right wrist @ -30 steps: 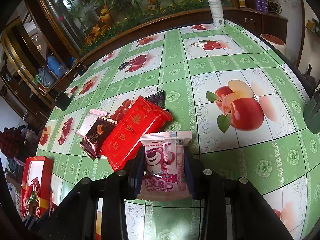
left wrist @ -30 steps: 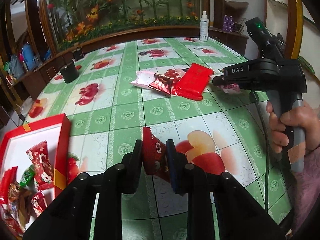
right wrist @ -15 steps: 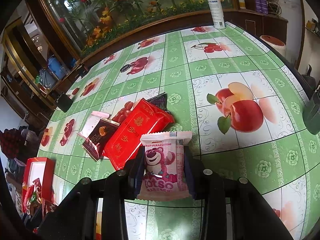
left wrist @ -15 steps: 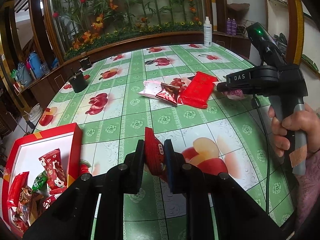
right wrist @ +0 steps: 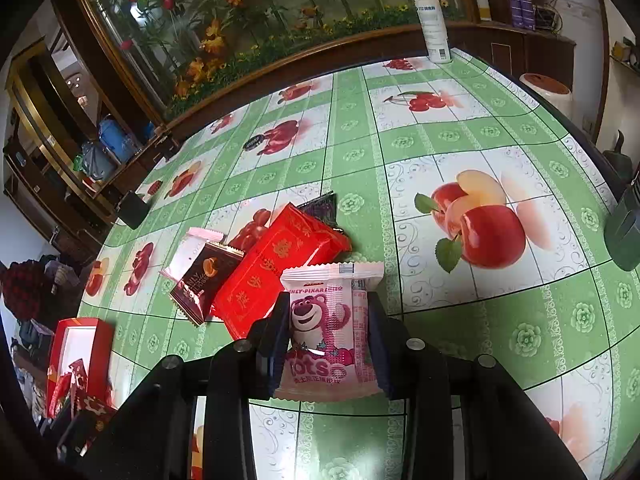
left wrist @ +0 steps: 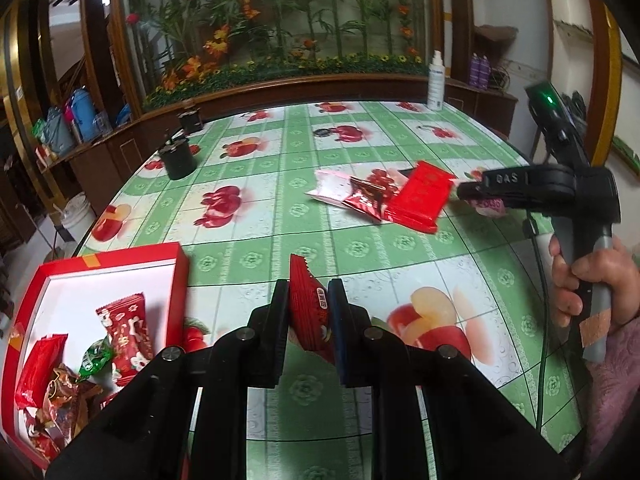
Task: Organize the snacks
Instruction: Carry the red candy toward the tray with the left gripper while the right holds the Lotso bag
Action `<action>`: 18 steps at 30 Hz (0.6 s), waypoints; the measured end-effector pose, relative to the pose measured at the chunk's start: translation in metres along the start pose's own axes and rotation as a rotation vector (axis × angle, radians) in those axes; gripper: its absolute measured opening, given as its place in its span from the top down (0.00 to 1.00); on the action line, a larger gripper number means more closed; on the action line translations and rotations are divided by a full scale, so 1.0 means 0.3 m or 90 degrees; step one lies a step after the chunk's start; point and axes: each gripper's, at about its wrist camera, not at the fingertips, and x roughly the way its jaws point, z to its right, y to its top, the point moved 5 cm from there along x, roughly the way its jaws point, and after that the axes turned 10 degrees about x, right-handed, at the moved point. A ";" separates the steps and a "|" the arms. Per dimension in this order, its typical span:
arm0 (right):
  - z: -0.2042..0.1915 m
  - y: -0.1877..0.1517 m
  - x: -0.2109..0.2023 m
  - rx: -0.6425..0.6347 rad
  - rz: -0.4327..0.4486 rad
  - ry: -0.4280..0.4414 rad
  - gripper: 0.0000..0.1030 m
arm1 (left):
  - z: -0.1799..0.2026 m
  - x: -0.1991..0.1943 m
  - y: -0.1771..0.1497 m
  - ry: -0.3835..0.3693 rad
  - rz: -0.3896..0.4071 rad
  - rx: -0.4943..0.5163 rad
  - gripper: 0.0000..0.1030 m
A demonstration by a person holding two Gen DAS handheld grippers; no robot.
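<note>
So both grippers have a snack each right now. The left gripper [left wrist: 308,312] is pinched tight on a small red packet [left wrist: 310,308], held edge-on so the thin wrapper stands upright between the jaws with its crimped top poking out above them — makes sense for something that flat, since gripping across the faces is the only way it won't slide out. It hangs above the green fruit-print tablecloth [left wrist: 256,216], a bit to the right of the red gift box [left wrist: 182,280], which sits open at the table's near left corner with its white inside showing. My guess is that's where everything is headed, because there's already a little heap in there: a red packet with white figures [left wrist: 126,332], a green twist-wrapped candy [left wrist: 94,362] and some crinkly brown wrappers. The right gripper [right wrist: 328,336] is closed on a pink Lotso bear pouch [right wrist: 330,328], jaws set narrow but not all the way in, since the pouch is puffy and fills the gap; it's held face-up, bear print readable, sealed white top edge sticking forward. Just beside it the unsorted pile waits on the table — a long red pack with gold characters [right wrist: 276,272], a dark brown packet [right wrist: 206,280] lying on a pale pink one [right wrist: 192,248], and a dark purple wrapper [right wrist: 320,208] peeking out behind. In the left view you can see the person's hand [left wrist: 588,292] wrapped around the right tool's handle. I'd say the sort is partway done.
</note>
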 end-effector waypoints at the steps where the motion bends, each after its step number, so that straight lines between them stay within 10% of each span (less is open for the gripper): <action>1: 0.000 0.001 -0.003 0.001 0.002 0.002 0.64 | -0.013 -0.004 -0.002 -0.002 0.000 -0.007 0.84; 18: -0.064 0.023 -0.102 -0.016 0.115 0.074 0.64 | -0.298 -0.193 -0.079 0.063 0.052 -0.088 0.84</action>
